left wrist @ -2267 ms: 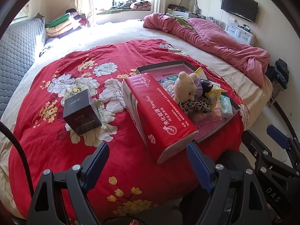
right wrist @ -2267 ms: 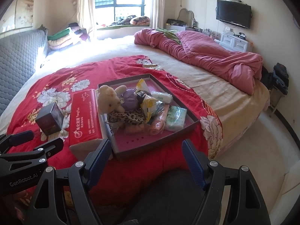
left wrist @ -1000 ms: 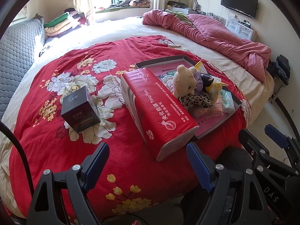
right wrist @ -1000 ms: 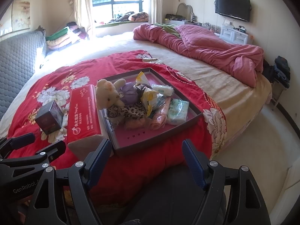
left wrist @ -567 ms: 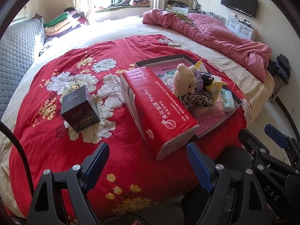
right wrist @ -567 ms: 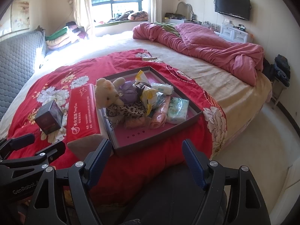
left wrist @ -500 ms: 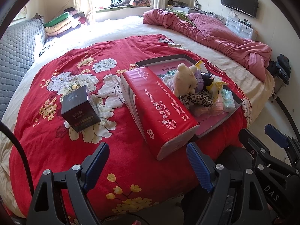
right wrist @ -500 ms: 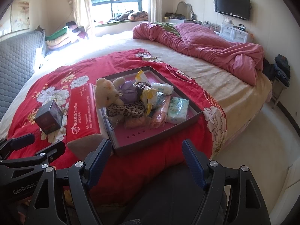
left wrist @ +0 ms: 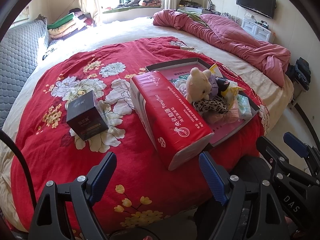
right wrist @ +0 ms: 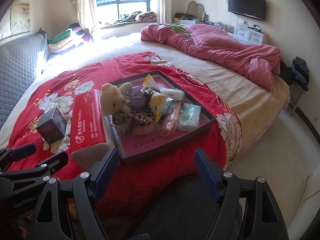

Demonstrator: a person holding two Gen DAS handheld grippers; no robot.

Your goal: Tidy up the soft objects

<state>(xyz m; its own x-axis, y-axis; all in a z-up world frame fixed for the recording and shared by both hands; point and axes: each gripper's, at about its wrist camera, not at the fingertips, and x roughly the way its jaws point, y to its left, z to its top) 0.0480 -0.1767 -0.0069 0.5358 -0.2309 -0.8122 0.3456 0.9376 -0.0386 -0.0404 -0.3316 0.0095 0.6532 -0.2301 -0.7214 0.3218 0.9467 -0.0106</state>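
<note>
Partly, the teddy bear (right wrist: 115, 100) is hiding the tray (right wrist: 202, 129) pile; both the left hand-held gripper (left wrist: 158, 175) and the right hand-held gripper (right wrist: 156, 168) are hanging released.

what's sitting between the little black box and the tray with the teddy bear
The red tissue pack lies between the black box and the tray, its long side against the tray; the left wrist view shows it best.

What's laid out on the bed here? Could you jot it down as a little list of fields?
Surface: red floral quilt
Tray: teddy bear, leopard cloth, tissue packs, wrappers
Beside tray: red tissue pack, touching its left edge
Apart, further left: dark box
Left gripper: open, empty
Right gripper: open, empty
</note>
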